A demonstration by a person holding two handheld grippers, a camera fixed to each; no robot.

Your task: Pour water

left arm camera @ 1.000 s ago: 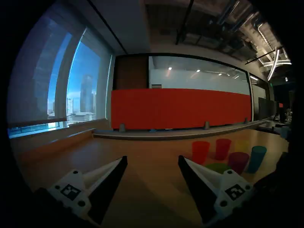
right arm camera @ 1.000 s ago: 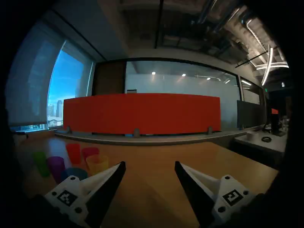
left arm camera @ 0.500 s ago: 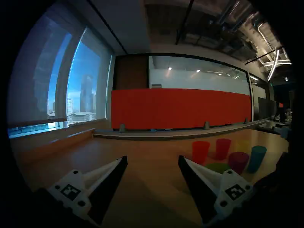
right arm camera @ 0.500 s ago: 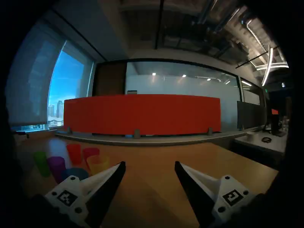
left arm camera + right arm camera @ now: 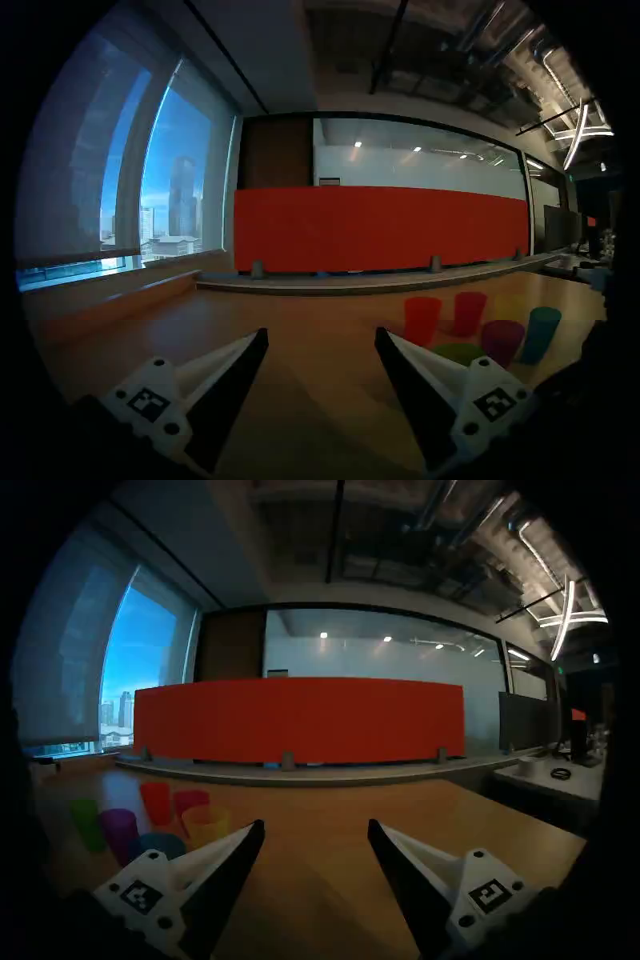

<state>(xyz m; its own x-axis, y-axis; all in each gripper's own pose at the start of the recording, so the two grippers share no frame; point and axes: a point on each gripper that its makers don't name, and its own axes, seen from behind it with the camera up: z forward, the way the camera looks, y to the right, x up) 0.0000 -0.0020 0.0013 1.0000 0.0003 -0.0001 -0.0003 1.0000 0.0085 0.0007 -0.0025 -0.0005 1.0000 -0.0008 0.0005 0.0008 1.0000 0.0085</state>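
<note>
Several coloured plastic cups stand in a cluster on a wooden table (image 5: 320, 400). In the left gripper view they sit to the right: an orange cup (image 5: 422, 318), a red cup (image 5: 469, 312), a magenta cup (image 5: 502, 340), a teal cup (image 5: 542, 334) and a green cup (image 5: 458, 353) partly behind the right finger. My left gripper (image 5: 320, 340) is open and holds nothing. In the right gripper view the cups are to the left: green (image 5: 85, 824), purple (image 5: 118, 834), orange (image 5: 156, 802), red (image 5: 190, 802), yellow (image 5: 205, 826), blue (image 5: 158, 845). My right gripper (image 5: 314, 828) is open and holds nothing.
A long red partition (image 5: 376, 228) runs along the table's far edge, with a grey ledge below it. Large windows (image 5: 172, 200) are on the left. A side desk (image 5: 552, 778) with small items stands to the right in the right gripper view.
</note>
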